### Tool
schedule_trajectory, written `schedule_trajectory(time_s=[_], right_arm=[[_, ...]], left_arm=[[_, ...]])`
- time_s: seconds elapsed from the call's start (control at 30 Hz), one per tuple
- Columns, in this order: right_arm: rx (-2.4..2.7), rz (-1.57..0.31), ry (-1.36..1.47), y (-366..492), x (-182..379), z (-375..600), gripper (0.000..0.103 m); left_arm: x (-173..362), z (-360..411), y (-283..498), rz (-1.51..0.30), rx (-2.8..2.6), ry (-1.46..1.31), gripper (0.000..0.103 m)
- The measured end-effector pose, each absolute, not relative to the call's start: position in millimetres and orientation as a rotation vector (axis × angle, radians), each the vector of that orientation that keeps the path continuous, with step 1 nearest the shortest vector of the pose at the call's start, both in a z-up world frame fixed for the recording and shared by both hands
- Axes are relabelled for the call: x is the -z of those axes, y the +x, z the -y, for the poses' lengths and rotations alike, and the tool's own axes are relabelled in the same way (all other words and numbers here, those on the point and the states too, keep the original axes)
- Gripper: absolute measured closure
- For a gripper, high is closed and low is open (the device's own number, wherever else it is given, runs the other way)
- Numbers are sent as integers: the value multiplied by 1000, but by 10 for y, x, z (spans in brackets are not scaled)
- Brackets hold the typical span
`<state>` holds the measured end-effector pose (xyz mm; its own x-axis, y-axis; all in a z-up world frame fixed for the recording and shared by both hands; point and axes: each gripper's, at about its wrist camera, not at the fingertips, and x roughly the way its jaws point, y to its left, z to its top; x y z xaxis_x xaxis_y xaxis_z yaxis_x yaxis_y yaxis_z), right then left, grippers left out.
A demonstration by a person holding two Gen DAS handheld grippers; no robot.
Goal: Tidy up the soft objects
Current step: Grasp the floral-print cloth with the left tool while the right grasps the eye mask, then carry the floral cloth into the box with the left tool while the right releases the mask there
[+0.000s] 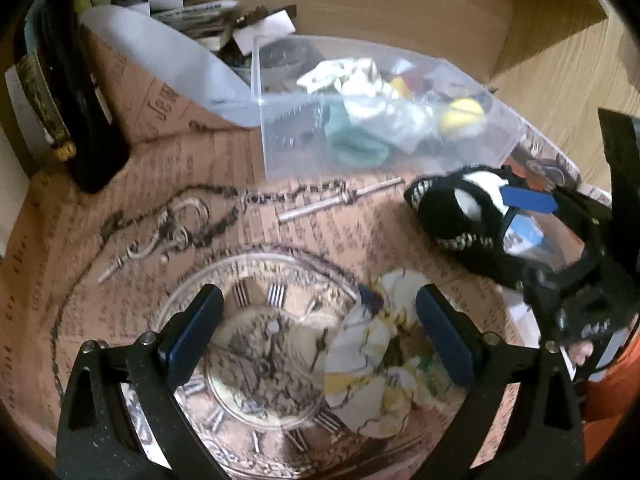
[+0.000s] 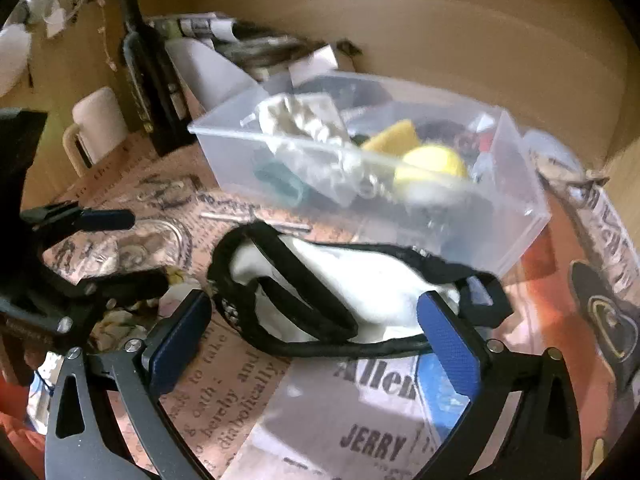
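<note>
A clear plastic bin (image 1: 400,152) (image 2: 516,216) holds soft items: white cloth, a teal piece, a yellow ball (image 2: 434,166). A black and white knitted piece (image 2: 328,292) (image 1: 460,208) lies on the printed tablecloth in front of the bin. My right gripper (image 2: 314,332) is open with its blue pads either side of that piece, just above it. My left gripper (image 1: 316,324) is open and empty above a crumpled flowered cloth (image 1: 380,364) that lies on the clock print.
A dark bottle (image 1: 60,92) stands at the back left with papers and pens behind it. A white mug (image 2: 100,124) stands left of the bottle. A cardboard wall (image 1: 400,0) runs behind the bin. A printed paper (image 2: 360,420) lies under my right gripper.
</note>
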<state>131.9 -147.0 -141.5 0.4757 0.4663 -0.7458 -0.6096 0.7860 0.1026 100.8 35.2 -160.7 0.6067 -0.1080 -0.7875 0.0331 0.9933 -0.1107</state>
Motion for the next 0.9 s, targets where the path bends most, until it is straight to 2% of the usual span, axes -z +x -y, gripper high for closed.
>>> schedule_trajectory(time_s=[0.07, 0.13, 0.2, 0.27, 0.3, 0.33, 0.37, 0.43, 0.53, 0.9], right_arm=[[-666, -861, -181, 1333, 1448, 1471, 9], [-670, -860, -181, 1326, 1460, 1464, 18], [-671, -854, -183, 1319, 1462, 1457, 33], [-685, -853, -180, 1305, 1462, 1454, 49], [-682, -850, -180, 1300, 1459, 1461, 55], [-679, -843, -178, 1290, 1452, 1471, 59], [-677, -837, -174, 1288, 1442, 1475, 63], [-671, -821, -160, 1277, 1410, 1507, 78], [-677, -803, -115, 1254, 1350, 1600, 90], [-645, -647, -90, 1027, 931, 1838, 94]], left_arm=[[1628, -319, 961, -894, 77, -67, 8], [1645, -274, 923, -891, 96, -45, 26], [1645, -244, 900, -886, 109, -34, 34], [1638, -234, 893, -884, 133, -42, 52], [1633, -229, 891, -884, 143, -47, 57], [1627, -224, 889, -885, 155, -53, 70], [1623, -222, 890, -888, 167, -61, 76], [1613, -226, 910, -894, 188, -86, 92], [1575, -234, 926, -883, 186, -101, 95], [1155, -296, 931, -759, 151, -116, 96]])
